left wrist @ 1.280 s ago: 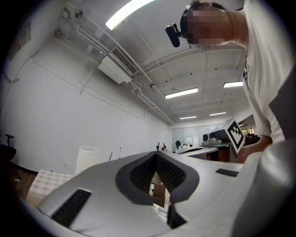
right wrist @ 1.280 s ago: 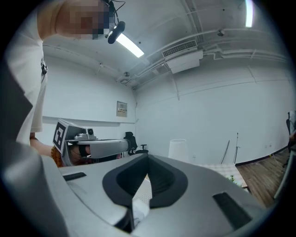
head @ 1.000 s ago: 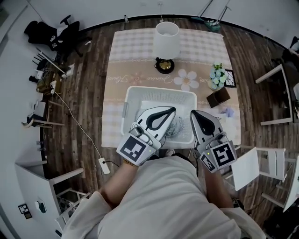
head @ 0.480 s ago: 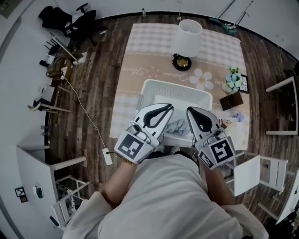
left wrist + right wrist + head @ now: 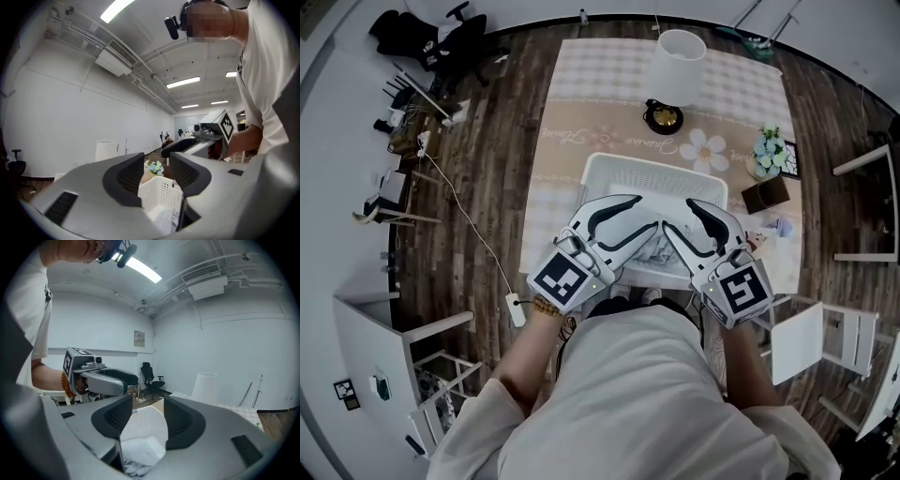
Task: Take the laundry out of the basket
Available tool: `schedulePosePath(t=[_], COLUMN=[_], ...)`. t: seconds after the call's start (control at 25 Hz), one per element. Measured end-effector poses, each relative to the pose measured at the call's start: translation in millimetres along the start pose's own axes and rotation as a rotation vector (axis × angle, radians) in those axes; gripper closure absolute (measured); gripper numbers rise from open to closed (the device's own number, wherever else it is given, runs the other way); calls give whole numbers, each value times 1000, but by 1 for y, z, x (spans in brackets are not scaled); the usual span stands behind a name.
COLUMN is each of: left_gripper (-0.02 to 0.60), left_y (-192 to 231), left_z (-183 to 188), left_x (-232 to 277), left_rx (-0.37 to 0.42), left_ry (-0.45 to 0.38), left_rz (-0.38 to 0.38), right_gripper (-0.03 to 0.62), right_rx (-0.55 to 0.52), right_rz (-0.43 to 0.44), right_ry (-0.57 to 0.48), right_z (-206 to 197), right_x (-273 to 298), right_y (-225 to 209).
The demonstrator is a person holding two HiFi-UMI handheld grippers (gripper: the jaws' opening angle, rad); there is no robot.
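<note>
- The laundry (image 5: 658,251) is a pale, crumpled cloth. It lies inside the basket (image 5: 652,172), at the end closest to the person, in the middle of the head view.
- In the head view, only a small bit of the laundry shows. It peeks out of the gap between the two grippers, which hang over it.
- The basket is white with little holes in its walls. It sits on the table (image 5: 581,122).
- The left gripper (image 5: 636,212) is left of the laundry and points toward the upper right. Its jaws are opening and nothing is pinched between them.
- In the left gripper view, the laundry (image 5: 161,220) sits low in the frame, under the gap in the left gripper (image 5: 157,161). The basket (image 5: 161,192) is just above it.
- The right gripper (image 5: 694,214) is right of the laundry and points toward the upper left. Its jaws are opening too, and they hold nothing.
- In the right gripper view, the laundry (image 5: 140,453) lies at the bottom, below the gap in the right gripper (image 5: 147,404). The basket (image 5: 145,423) shows through the gap.
- The two gripper tips are close together over the basket.
- Farther up the table are a white lamp (image 5: 680,56) and some flowers (image 5: 766,150) at the right.
- A black chair (image 5: 422,37) is in the upper left corner.
</note>
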State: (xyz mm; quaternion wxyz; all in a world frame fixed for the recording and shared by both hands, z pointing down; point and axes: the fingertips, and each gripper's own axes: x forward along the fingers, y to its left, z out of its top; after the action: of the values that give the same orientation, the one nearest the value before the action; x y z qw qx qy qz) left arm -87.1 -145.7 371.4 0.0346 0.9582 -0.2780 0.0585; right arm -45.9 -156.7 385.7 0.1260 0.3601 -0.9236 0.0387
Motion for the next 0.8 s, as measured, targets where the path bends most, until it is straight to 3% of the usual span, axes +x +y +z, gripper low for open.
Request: schedulePosePath(t=[0.2, 0.48, 0.76, 0.8], left_gripper=[362, 360, 360, 337], left_y=[0, 0, 1, 1], left_z=[-42, -124, -204, -215], left_x=[20, 41, 52, 52], left_rx=[232, 385, 458, 464], left_ry=[207, 531, 760, 793], left_rz=[-153, -336, -460, -477], right_gripper=[362, 362, 301, 301], right_rx=[-108, -295, -340, -345], right_rz=[80, 269, 419, 433], right_ry=[180, 535, 738, 759], right_z=[-37, -119, -192, -200], right_x=[11, 37, 59, 61], right_y=[-3, 4, 20, 22])
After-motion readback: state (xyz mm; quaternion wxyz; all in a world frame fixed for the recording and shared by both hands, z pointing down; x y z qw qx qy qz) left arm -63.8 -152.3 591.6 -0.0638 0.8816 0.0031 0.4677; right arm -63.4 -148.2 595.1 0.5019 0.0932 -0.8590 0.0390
